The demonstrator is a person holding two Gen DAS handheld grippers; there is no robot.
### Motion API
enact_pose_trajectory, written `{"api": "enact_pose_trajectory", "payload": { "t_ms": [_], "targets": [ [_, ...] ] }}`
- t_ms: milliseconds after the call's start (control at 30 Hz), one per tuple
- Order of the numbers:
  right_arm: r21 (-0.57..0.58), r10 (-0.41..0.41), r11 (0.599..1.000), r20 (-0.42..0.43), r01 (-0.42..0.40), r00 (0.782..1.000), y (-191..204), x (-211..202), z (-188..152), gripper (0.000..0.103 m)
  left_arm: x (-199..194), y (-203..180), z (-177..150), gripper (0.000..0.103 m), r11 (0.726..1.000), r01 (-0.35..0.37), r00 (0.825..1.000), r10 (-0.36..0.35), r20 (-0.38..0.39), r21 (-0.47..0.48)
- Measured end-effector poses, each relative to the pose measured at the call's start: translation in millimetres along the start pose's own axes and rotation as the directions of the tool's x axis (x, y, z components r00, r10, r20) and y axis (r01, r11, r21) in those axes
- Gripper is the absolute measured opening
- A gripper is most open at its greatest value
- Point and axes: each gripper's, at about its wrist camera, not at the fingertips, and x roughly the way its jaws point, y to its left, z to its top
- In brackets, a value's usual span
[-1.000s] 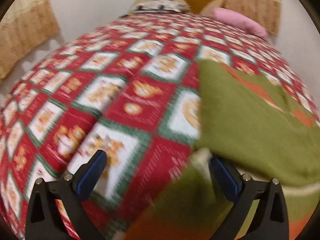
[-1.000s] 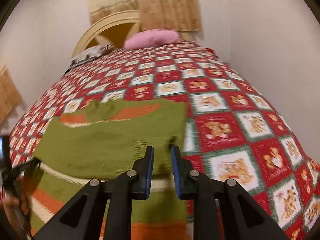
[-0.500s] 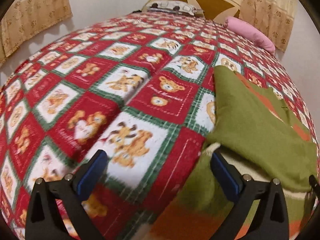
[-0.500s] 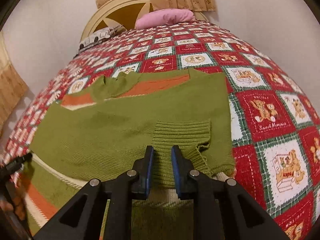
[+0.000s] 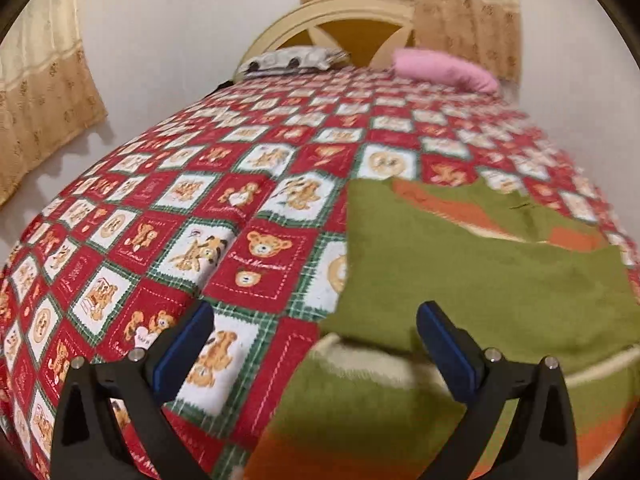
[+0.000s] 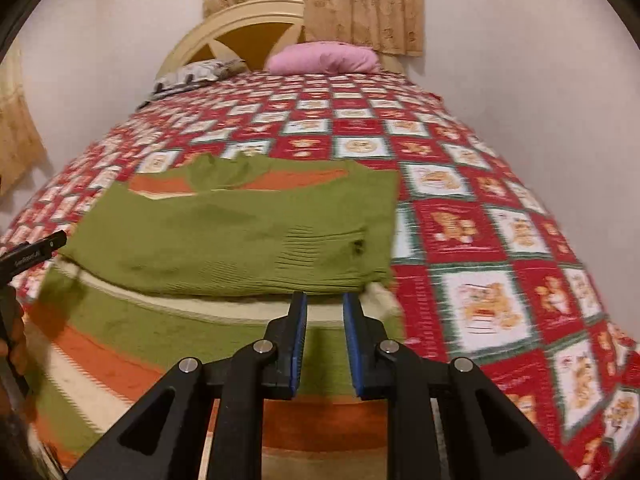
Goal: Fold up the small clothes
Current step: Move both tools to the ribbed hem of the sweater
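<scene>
— Both views are showing more of the far wall and curtains than a second ago, so what is changing on the bed (image 5: 256,248)?

— Mostly the framing. In the right view the sweater (image 6: 240,236) is sitting further from the lens than half a second back, with its striped lower part now showing below the fold. It is lying on the red teddy-bear quilt, near the foot end, with one green sleeve folded across the body and its ribbed cuff pointing toward the right edge.

— Where is the sweater sitting in the left view?

— On the right side, sweater (image 5: 480,280) edge running under the right finger.

— What is the left gripper (image 5: 314,336) doing?

— Its jaws are standing wide apart, one finger over the quilt, the other over the sweater, gripping nothing. It is pointing down at a slant over the fold edge.

— And the right gripper (image 6: 325,316)?

— Its jaws are standing nearly closed with a narrow gap, nothing between the blue pads. The tips are hovering just in front of the cuff, over the cream stripe; whether they are touching the knit I cannot tell.

— Anything else?

— A hand (image 6: 16,332) is showing at the left rim of the right view.
</scene>
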Motion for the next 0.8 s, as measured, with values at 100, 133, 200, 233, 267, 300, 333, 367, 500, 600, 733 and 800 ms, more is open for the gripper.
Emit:
{"api": "enact_pose_trajectory", "payload": {
  "t_ms": [100, 133, 200, 233, 267, 300, 333, 367, 500, 600, 733, 800],
  "targets": [
    [0.043, 0.034, 0.998, 0.003, -0.034, 0.999, -11, 2, 6, 0.019, 25, 1, -2, 0.103, 0.997, -0.080, 0.993, 0.079, -0.083, -0.006],
    [0.040, 0.031, 0.999, 0.007, -0.031, 1.000, -11, 5, 10, 0.019, 34, 5, -3, 0.103, 0.998, -0.064, 0.990, 0.060, -0.129, -0.025],
    [0.015, 0.015, 1.000, 0.013, -0.016, 1.000, -7, 14, 17, 0.019, 38, 14, -5, 0.103, 0.997, -0.034, 0.989, 0.023, -0.147, -0.075],
    [0.007, 0.016, 1.000, 0.005, -0.016, 1.000, -5, 21, 18, 0.019, 38, 15, -5, 0.103, 0.997, -0.033, 0.989, 0.022, -0.145, -0.076],
    [0.003, 0.027, 1.000, -0.022, -0.027, 0.999, -3, 34, 20, 0.019, 39, 14, -7, 0.103, 0.997, -0.034, 0.990, 0.023, -0.141, -0.072],
    [0.005, 0.039, 0.999, -0.053, -0.038, 0.998, -2, 47, 20, 0.019, 39, 14, -8, 0.103, 0.997, -0.033, 0.990, 0.023, -0.138, -0.073],
    [0.001, 0.034, 0.999, -0.089, -0.034, 0.995, 1, 60, 19, 0.019, 39, 14, -9, 0.103, 0.997, -0.030, 0.990, 0.019, -0.138, -0.076],
    [-0.004, 0.023, 1.000, -0.107, -0.024, 0.994, 2, 69, 18, 0.019, 40, 15, -9, 0.103, 0.996, -0.023, 0.990, 0.011, -0.138, -0.083],
    [0.038, 0.043, 0.999, -0.114, -0.039, 0.993, -5, 63, 23, 0.020, 46, 22, -8, 0.103, 0.991, 0.025, 0.986, -0.046, -0.161, -0.129],
    [0.070, 0.073, 0.995, -0.069, -0.068, 0.995, -14, 30, 13, 0.020, 37, 29, -11, 0.103, 0.983, 0.101, 0.981, -0.124, -0.149, -0.151],
    [0.025, 0.054, 0.998, 0.007, -0.054, 0.999, -29, -28, -13, 0.038, -2, 43, -23, 0.102, 0.975, 0.209, 0.973, -0.215, -0.085, -0.075],
    [0.019, 0.043, 0.999, 0.027, -0.043, 0.999, -39, -55, -30, 0.046, -29, 57, -37, 0.102, 0.967, 0.255, 0.966, -0.256, -0.047, -0.025]
  ]
}}
